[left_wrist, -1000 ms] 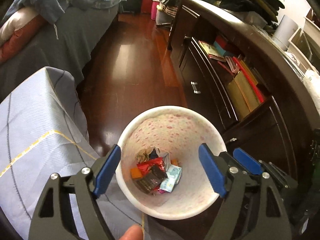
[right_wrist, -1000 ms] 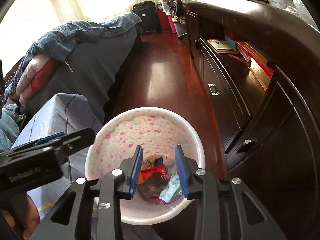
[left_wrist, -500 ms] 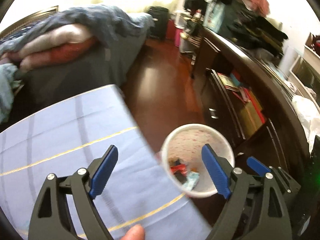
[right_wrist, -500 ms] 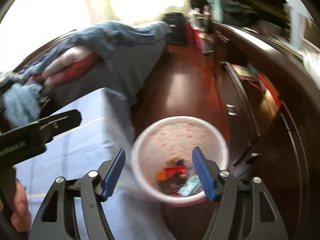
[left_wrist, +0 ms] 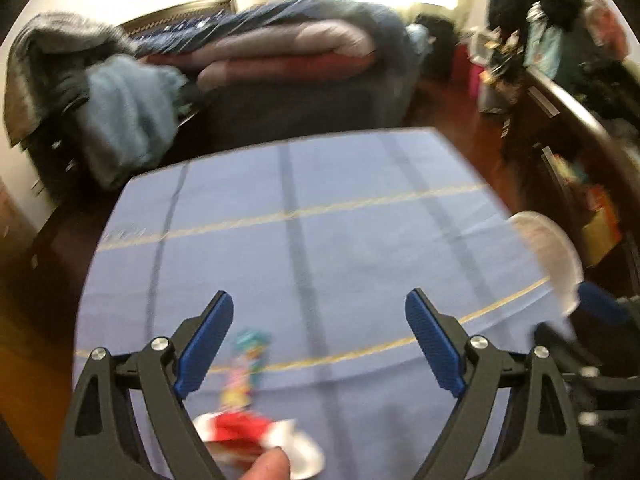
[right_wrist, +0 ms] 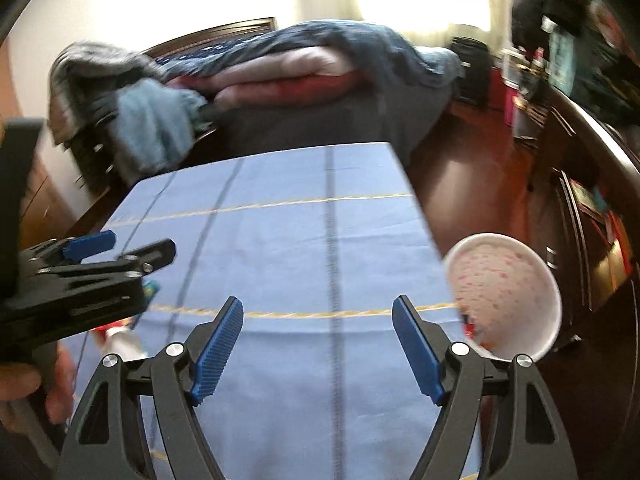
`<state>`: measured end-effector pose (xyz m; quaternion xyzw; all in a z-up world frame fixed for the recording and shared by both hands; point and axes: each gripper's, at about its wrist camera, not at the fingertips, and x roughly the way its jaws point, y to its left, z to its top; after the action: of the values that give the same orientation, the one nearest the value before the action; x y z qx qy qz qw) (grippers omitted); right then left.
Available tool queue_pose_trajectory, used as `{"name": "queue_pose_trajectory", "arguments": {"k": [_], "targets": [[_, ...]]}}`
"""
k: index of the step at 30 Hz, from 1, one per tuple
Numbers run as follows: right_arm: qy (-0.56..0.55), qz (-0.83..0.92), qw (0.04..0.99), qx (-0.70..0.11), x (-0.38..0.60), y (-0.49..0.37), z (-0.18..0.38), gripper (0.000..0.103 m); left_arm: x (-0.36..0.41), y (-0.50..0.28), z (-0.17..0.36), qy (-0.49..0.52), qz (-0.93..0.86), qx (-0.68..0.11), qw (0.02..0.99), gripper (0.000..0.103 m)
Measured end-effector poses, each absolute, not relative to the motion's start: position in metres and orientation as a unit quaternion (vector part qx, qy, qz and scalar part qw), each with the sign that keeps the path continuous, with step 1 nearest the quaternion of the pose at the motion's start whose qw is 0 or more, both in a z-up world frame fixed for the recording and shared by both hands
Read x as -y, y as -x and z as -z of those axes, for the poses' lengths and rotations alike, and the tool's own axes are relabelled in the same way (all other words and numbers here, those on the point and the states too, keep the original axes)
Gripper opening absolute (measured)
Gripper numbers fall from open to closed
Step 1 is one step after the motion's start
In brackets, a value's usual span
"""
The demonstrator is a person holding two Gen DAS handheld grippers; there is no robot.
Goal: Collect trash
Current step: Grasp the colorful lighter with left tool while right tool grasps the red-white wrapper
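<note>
My left gripper (left_wrist: 320, 304) hangs open over a table under a blue cloth (left_wrist: 340, 220), with nothing between its jaws. A blurred colourful wrapper (left_wrist: 244, 364) and a red and white wrapper (left_wrist: 248, 436) lie on the cloth just below its left finger. My right gripper (right_wrist: 318, 308) is over the same cloth (right_wrist: 300, 240); its jaws are opening and hold nothing. The white, pink-speckled bin (right_wrist: 504, 292) stands on the floor off the table's right edge, with trash in its bottom. In the right wrist view, my left gripper (right_wrist: 144, 242) is at the left, above the red and white wrapper (right_wrist: 120, 336).
A bed piled with blankets (left_wrist: 280, 52) lies beyond the table. A dark cabinet with shelves (right_wrist: 592, 216) runs along the right, past a strip of wooden floor (right_wrist: 472, 176). A person's fingertip (left_wrist: 272, 464) shows at the bottom edge.
Both grippers swung left and upward from above the bin to above the blue cloth. The right jaws opened wide. The bin slid to the right edge and the wrappers came into view.
</note>
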<state>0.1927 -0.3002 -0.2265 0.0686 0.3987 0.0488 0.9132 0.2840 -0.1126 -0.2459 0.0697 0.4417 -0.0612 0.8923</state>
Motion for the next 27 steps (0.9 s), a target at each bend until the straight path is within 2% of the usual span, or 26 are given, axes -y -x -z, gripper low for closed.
{"name": "queue_pose_trajectory", "arguments": {"k": [8, 12, 14, 15, 16, 18, 27], "targets": [[-0.038, -0.076, 0.913, -0.399, 0.254, -0.185, 0.216, 0.077, 0.062, -0.293, 0.292, -0.055, 0.05, -0.511, 0.856, 0.072], [-0.032, -0.077, 0.913, -0.398, 0.24, -0.183, 0.212, 0.077, 0.053, -0.296, 0.306, -0.051, 0.056, -0.52, 0.851, 0.067], [-0.03, -0.076, 0.913, -0.399, 0.236, -0.181, 0.211, 0.077, 0.049, -0.294, 0.308, -0.048, 0.059, -0.514, 0.855, 0.061], [-0.029, -0.076, 0.913, -0.4, 0.234, -0.18, 0.211, 0.077, 0.05, -0.293, 0.307, -0.051, 0.057, -0.511, 0.856, 0.052], [-0.028, -0.075, 0.912, -0.401, 0.232, -0.181, 0.211, 0.077, 0.048, -0.293, 0.306, -0.052, 0.057, -0.508, 0.858, 0.038], [-0.027, -0.076, 0.911, -0.405, 0.226, -0.181, 0.212, 0.077, 0.046, -0.295, 0.305, -0.051, 0.057, -0.504, 0.86, 0.023], [-0.023, -0.132, 0.894, -0.428, 0.184, -0.181, 0.227, 0.077, 0.013, -0.284, 0.292, 0.008, 0.051, -0.47, 0.881, 0.023]]}}
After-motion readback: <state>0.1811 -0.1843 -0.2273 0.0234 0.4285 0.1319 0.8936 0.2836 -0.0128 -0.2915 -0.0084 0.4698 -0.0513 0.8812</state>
